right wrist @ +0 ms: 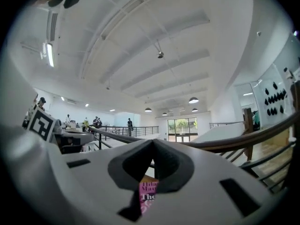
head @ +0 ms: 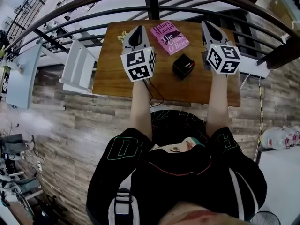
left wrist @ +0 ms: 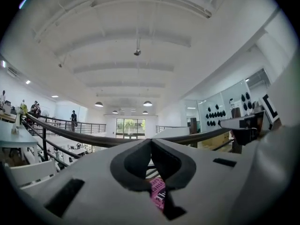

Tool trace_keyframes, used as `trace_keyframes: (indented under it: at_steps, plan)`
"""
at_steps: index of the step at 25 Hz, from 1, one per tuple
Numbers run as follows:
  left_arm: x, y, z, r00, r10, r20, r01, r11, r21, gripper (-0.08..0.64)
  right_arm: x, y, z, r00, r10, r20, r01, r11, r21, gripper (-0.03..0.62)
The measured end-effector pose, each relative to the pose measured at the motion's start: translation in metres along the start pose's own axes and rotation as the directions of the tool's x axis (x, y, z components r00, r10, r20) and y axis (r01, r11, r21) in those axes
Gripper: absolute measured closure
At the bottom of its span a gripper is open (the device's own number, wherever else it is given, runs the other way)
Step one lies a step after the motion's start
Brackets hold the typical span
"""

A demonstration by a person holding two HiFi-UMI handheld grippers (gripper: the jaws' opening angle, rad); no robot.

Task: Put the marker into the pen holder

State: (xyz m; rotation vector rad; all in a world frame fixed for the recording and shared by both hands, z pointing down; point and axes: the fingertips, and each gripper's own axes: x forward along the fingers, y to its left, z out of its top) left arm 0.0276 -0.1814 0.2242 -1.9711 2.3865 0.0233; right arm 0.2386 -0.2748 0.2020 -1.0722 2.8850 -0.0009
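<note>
A small black pen holder (head: 183, 66) stands in the middle of the wooden table (head: 112, 81), with something red at its top edge. I cannot pick out the marker for sure. My left gripper (head: 138, 28) is raised over the table's left part, pointing level, jaws shut and empty. My right gripper (head: 206, 24) is raised over the right part, also shut with nothing held. In the left gripper view the gripper (left wrist: 151, 142) has its tips meeting, and the right gripper view shows the same for the right gripper (right wrist: 153, 142). Both look out over the railing.
A pink book (head: 169, 36) lies at the table's far middle, also seen below the jaws as the book (left wrist: 158, 193) and the book (right wrist: 146, 196). A small yellowish item (head: 123, 35) sits at the far left. A dark railing (head: 150, 6) runs behind the table. White chairs (head: 79, 67) stand left.
</note>
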Motion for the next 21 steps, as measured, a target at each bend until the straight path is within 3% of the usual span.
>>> trace_keyframes:
  at_steps: [9, 21]
  plan:
    - [0.006, -0.012, -0.011, 0.999, -0.039, -0.006, 0.039, 0.999, 0.018, 0.554, 0.002, 0.008, -0.019, 1.0, -0.002, -0.016, 0.001, 0.999, -0.045, 0.588]
    - [0.009, -0.002, -0.024, 1.0, -0.029, -0.006, 0.029, 1.0, 0.007, 0.554, 0.011, 0.015, -0.022, 1.0, 0.024, -0.008, -0.024, 0.997, -0.069, 0.588]
